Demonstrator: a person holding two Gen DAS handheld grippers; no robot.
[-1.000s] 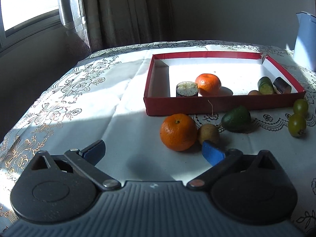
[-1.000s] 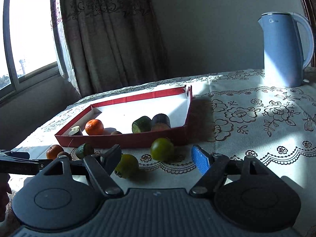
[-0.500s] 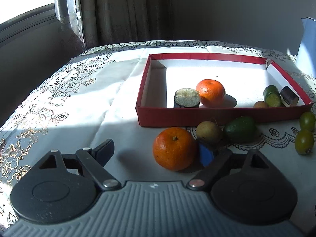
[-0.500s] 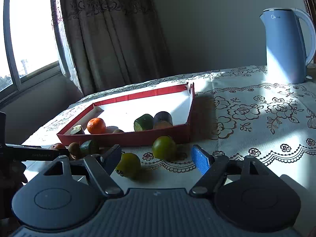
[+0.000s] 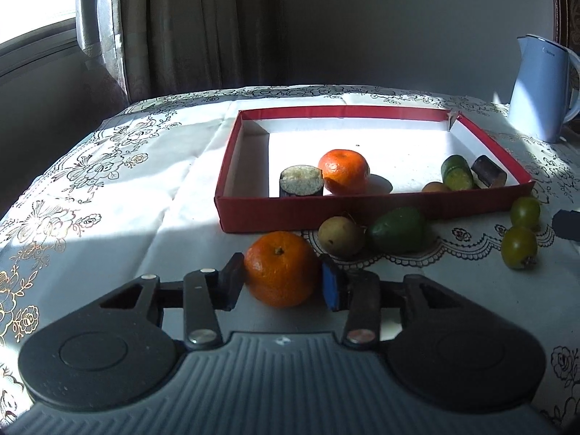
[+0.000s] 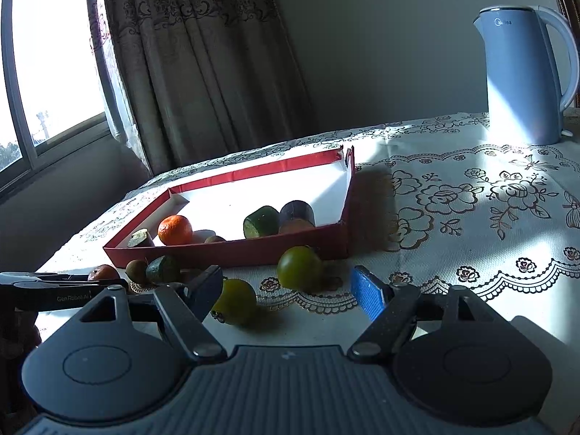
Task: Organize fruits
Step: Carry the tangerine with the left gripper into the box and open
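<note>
Jaws closing — left gripper | tangerine between | pads touching

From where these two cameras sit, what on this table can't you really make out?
- Small brown fruit in the red box: left wrist view, the front wall hides its lower half; kind unclear.
- Orange held between the closing left gripper jaws: right wrist view, that gripper covers most of it.
- Kettle: left wrist view, cut off by the frame edge.
- Right gripper: only a dark tip shows in the left wrist view.
</note>
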